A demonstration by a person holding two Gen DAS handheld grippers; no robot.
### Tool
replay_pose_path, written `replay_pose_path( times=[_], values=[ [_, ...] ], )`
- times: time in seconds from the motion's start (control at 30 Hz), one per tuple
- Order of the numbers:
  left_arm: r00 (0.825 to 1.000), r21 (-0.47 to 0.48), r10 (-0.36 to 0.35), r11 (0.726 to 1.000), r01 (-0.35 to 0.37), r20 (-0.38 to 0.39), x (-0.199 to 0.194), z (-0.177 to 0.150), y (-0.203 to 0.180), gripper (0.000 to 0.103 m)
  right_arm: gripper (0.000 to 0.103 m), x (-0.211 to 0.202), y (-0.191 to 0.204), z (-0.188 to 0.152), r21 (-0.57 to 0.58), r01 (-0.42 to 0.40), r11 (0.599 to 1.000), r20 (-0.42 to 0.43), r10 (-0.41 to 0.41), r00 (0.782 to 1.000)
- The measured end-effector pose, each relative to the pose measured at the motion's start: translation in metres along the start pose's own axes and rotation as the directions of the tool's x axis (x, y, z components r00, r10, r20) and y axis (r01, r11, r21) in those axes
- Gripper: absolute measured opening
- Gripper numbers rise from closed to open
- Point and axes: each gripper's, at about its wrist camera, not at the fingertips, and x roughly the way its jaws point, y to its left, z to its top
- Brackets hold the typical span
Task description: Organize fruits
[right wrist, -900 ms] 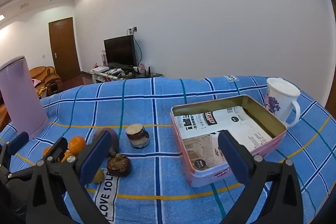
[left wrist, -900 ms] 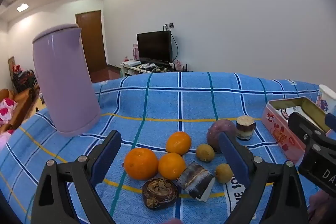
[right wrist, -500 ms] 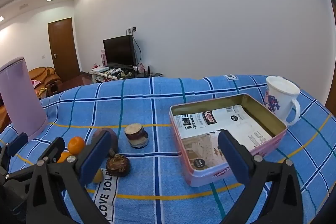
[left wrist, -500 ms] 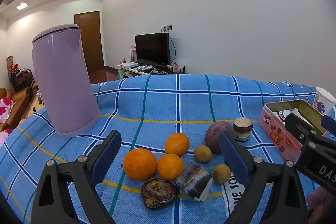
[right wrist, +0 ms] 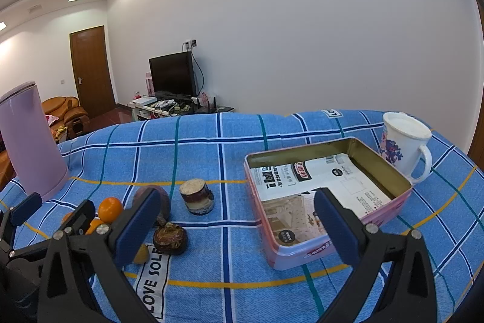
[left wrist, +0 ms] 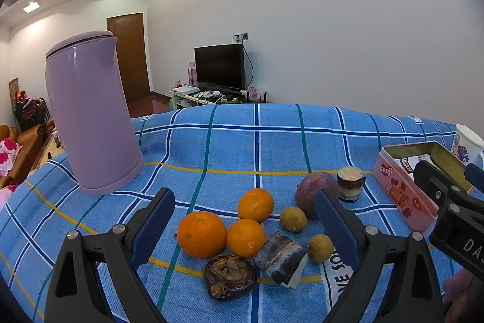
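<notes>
Three oranges lie in a cluster on the blue checked cloth, with two small brown round fruits, a purple fruit, a dark mangosteen and a short cut stalk piece. My left gripper hovers open above this cluster, nothing between its fingers. My right gripper is open too, in front of the open pink tin, lined with printed paper. Between the fruit and the tin stands a second cut stalk piece. The mangosteen shows near its left finger.
A tall lilac kettle stands at the back left of the table. A white flowered mug sits behind the tin at the right. A "LOVE SOLE" label marks the cloth near the front. The left gripper shows at the right view's lower left.
Both views have shifted only slightly; the scene sits a little lower and nearer in the left wrist view. The fruits have not moved and both grippers stay open.
</notes>
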Motion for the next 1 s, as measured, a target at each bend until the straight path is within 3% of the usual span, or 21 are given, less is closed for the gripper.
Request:
replay_pose_path(
  times=[1.0],
  values=[
    [1.0,0.001,-0.003,1.0,0.003,0.0,0.0003,-0.0004,0.0006,0.095,0.103,-0.0007,0.0008,-0.0006,-0.005,-0.002,1.0,-0.001,0.002,1.0]
  ],
)
